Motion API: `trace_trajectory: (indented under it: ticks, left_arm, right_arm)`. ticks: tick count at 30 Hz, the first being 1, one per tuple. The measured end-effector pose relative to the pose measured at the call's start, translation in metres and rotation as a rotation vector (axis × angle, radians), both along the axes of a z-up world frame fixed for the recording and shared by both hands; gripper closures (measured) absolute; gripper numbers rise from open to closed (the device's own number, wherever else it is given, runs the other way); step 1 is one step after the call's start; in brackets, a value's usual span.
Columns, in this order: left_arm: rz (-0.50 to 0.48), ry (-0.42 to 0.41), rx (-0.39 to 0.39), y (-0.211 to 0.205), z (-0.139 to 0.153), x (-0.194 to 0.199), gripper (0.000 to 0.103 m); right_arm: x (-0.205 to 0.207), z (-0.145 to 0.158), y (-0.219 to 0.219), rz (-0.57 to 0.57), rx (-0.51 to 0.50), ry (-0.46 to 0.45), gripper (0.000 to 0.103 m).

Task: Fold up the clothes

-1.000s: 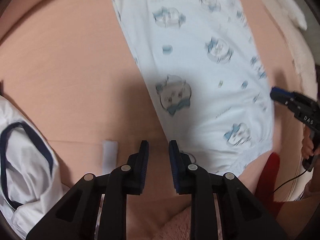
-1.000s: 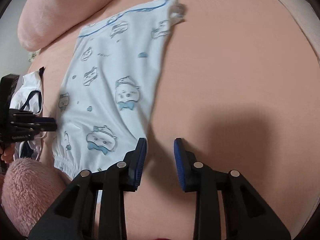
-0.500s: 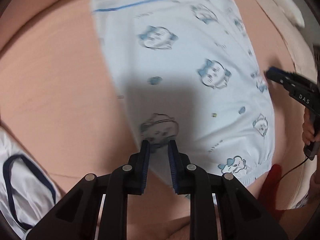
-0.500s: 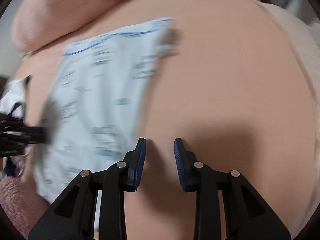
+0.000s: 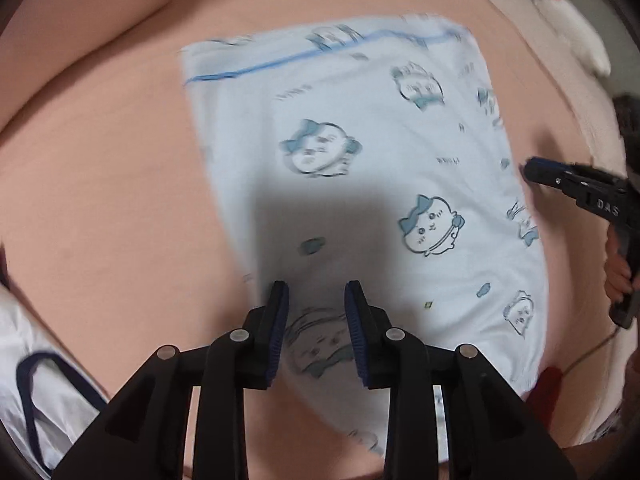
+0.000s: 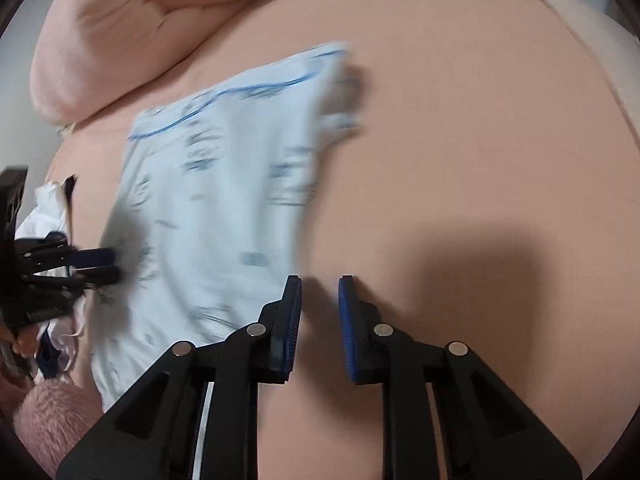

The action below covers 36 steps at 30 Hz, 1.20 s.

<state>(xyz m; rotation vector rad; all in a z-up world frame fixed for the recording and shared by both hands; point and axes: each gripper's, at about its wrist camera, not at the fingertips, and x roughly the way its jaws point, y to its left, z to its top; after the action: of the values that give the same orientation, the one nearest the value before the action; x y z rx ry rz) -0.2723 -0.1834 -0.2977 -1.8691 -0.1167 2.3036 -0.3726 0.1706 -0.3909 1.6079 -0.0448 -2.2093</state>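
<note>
A light blue garment [image 5: 360, 184] printed with cartoon cats and edged with a blue trim line lies flat on the peach bed sheet [image 5: 104, 184]. My left gripper [image 5: 316, 296] hovers open over the garment's near left part, with nothing between its fingers. In the right wrist view the garment [image 6: 224, 208] is blurred. My right gripper [image 6: 320, 284] is open just past the garment's right edge, over bare sheet, its left finger close to the cloth. The right gripper [image 5: 538, 170] also shows at the garment's right side, and the left gripper [image 6: 100, 266] shows at its left side.
A white garment with navy trim [image 5: 28, 380] lies at the near left. A pink pillow [image 6: 120, 40] sits at the head of the bed and a pink fluffy item [image 6: 48, 412] at the near corner. A white plush [image 5: 576, 28] rests on the cream blanket to the far right.
My left gripper has moved forward from the garment's near corner to over the cloth, and its jaws stand slightly wider. The right gripper's jaws have narrowed a little, and its view is now blurred.
</note>
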Motion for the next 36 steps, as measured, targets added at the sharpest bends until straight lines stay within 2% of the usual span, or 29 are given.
trace_trajectory:
  ticks: [3,5,7,9,10,14,15,18,19,21,25,29,31,33,36]
  left_arm:
    - [0.018,0.055,0.003,-0.003,0.007,-0.009,0.072]
    - [0.051,0.087,0.030,-0.016,0.009,-0.032,0.072]
    - [0.081,0.109,0.041,0.004,0.006,-0.053,0.072]
    - [0.084,0.110,0.022,0.051,0.006,-0.031,0.072]
    - [0.079,0.110,0.013,0.072,0.007,-0.032,0.072]
    - [0.037,0.134,0.004,0.087,0.011,-0.044,0.072]
    - [0.027,0.139,0.006,0.082,0.011,-0.017,0.072]
    - [-0.001,0.169,0.016,0.088,0.012,-0.015,0.072]
    - [-0.011,0.178,0.021,0.114,0.005,-0.015,0.072]
    - [-0.032,0.183,0.040,0.133,0.002,-0.022,0.072]
    - [-0.050,0.141,0.012,0.158,-0.002,-0.043,0.072]
    - [-0.071,0.178,0.017,0.166,0.006,-0.045,0.072]
    - [-0.082,0.210,0.024,0.157,0.006,-0.050,0.072]
    - [-0.088,0.243,0.025,0.154,0.012,-0.052,0.072]
    - [-0.094,0.260,0.048,0.158,0.013,-0.055,0.072]
  right_arm:
    - [-0.021,-0.001,-0.002,-0.008,-0.018,0.004,0.080]
    - [-0.035,-0.002,-0.003,-0.013,-0.030,0.007,0.076]
    - [-0.048,-0.002,-0.005,-0.018,-0.043,0.010,0.074]
    - [-0.062,-0.003,-0.006,-0.023,-0.055,0.013,0.073]
    - [-0.069,-0.003,-0.007,-0.026,-0.061,0.014,0.073]
    - [-0.097,-0.005,-0.009,-0.036,-0.085,0.020,0.072]
    - [-0.099,-0.004,-0.012,-0.021,-0.088,0.019,0.072]
    - [-0.093,-0.004,-0.027,0.078,-0.047,0.058,0.072]
    - [-0.093,-0.008,-0.029,0.094,-0.036,0.067,0.072]
    - [-0.094,-0.011,-0.034,0.119,-0.016,0.075,0.072]
    - [-0.091,-0.012,-0.033,0.185,0.052,0.076,0.075]
    - [-0.087,-0.012,-0.018,0.206,0.241,0.125,0.076]
    - [-0.088,-0.012,-0.002,0.173,0.284,0.139,0.076]
    - [-0.091,-0.006,0.018,0.096,0.265,0.143,0.076]
    - [-0.093,0.002,0.042,0.042,0.064,0.109,0.074]
